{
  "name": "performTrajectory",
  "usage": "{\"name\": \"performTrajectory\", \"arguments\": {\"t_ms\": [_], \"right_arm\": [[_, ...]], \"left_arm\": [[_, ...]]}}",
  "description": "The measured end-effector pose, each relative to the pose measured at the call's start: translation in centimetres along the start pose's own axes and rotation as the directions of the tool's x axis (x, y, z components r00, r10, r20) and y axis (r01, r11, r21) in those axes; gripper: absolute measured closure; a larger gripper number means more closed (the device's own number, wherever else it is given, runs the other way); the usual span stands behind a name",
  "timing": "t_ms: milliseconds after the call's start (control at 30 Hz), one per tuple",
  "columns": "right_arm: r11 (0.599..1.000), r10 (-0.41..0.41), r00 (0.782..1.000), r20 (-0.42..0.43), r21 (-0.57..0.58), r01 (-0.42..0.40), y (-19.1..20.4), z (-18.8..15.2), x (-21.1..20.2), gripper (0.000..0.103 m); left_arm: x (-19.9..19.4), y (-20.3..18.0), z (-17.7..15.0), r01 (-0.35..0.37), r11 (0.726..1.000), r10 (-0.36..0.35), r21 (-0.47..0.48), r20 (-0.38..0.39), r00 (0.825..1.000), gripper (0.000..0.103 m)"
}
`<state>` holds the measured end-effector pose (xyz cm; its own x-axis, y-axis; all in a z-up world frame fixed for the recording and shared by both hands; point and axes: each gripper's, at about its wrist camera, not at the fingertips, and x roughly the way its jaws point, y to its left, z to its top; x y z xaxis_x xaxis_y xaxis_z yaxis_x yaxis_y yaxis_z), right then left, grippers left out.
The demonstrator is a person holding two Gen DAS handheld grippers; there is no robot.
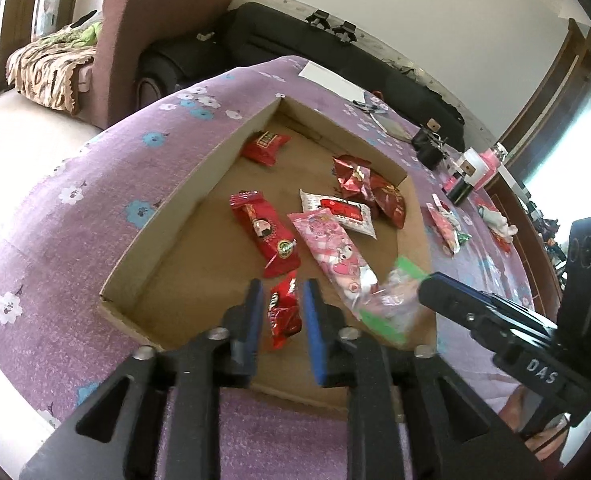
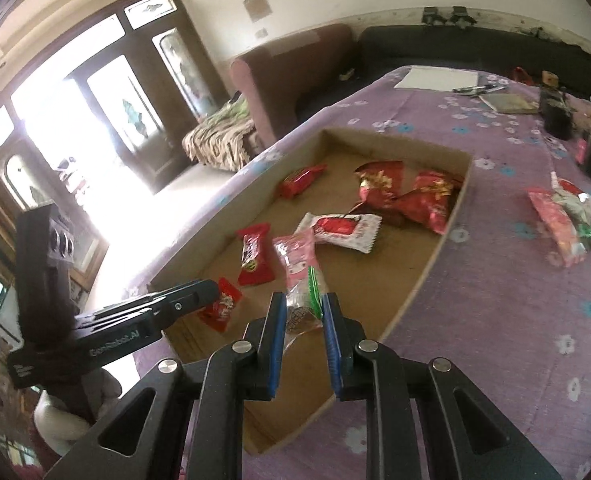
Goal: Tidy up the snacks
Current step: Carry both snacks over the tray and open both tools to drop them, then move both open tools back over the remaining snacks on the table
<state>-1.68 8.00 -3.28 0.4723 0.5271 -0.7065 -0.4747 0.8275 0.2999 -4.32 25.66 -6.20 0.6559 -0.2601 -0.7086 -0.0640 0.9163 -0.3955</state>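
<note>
Both grippers are held over the cardboard tray (image 1: 199, 184) for drop-off: left gripper (image 1: 283, 312) released around red packet (image 1: 283, 312), right gripper (image 2: 305, 312) released around clear packet (image 2: 303, 304).

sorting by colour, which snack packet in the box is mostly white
The white packet with a red label, mid-box, right of the long pink packet. The other wrappers in the cardboard box are red, pink or clear.

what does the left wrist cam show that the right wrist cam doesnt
Only the left wrist view shows the white plush toy on the tablecloth. Only the right wrist view shows the bright glass doors. Both show the cardboard tray of snacks, the small red packet between the left gripper's fingers, and the clear green-edged packet between the right gripper's fingers.
</note>
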Motion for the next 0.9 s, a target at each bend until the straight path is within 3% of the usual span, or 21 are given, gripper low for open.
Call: {"name": "performTrajectory", "arguments": {"t_ms": [67,133,200,367,467,600,733,833,900], "right_arm": [[1.0,-0.002,1.0,0.002,-0.005,0.002,0.2,-0.1,0.2,0.081],[1.0,0.006,1.0,0.008,-0.006,-0.006,0.2,-0.1,-0.1,0.081],[1.0,-0.004,1.0,0.02,-0.006,0.004,0.2,-0.2,-0.8,0.08],[1.0,-0.026,0.998,0.063,0.019,0.025,-0.6,-0.3,-3.1,0.066],[0.998,-0.052,0.994,0.092,0.037,0.049,-1.6,-0.7,-4.8,0.055],[0.994,-0.105,0.983,0.148,0.049,0.099,-2.7,-1.6,-7.2,0.052],[0.983,-0.181,0.957,0.225,0.055,0.173,-3.5,-2.7,-9.5,0.04],[0.975,-0.223,0.933,0.283,0.065,0.213,-4.8,-3.4,-11.0,0.029],[0.974,-0.224,0.928,0.297,0.096,0.204,-6.2,-3.8,-11.8,0.028]], "left_arm": [[-0.3,-0.1,0.0,0.0,1.0,0.0,0.002,0.01,1.0,0.056],[-0.8,-0.3,0.0,-0.001,1.0,0.001,0.002,0.03,1.0,0.049],[-1.3,-0.5,0.0,0.001,1.0,-0.001,0.004,0.044,0.999,0.049],[-2.7,-1.8,-0.3,-0.032,0.999,0.03,0.018,0.089,0.996,0.03],[-3.3,-3.0,-0.8,-0.052,0.997,0.046,0.049,0.113,0.992,0.029],[-3.5,-4.9,-1.5,-0.12,0.989,0.109,0.09,0.12,0.987,0.029],[-3.3,-6.7,-2.2,-0.133,0.98,0.119,0.147,0.099,0.988,0.029],[-3.6,-8.3,-2.8,-0.196,0.96,0.173,0.198,0.131,0.976,0.029],[-3.9,-9.0,-3.0,-0.215,0.953,0.186,0.215,0.146,0.972,0.029]]}}
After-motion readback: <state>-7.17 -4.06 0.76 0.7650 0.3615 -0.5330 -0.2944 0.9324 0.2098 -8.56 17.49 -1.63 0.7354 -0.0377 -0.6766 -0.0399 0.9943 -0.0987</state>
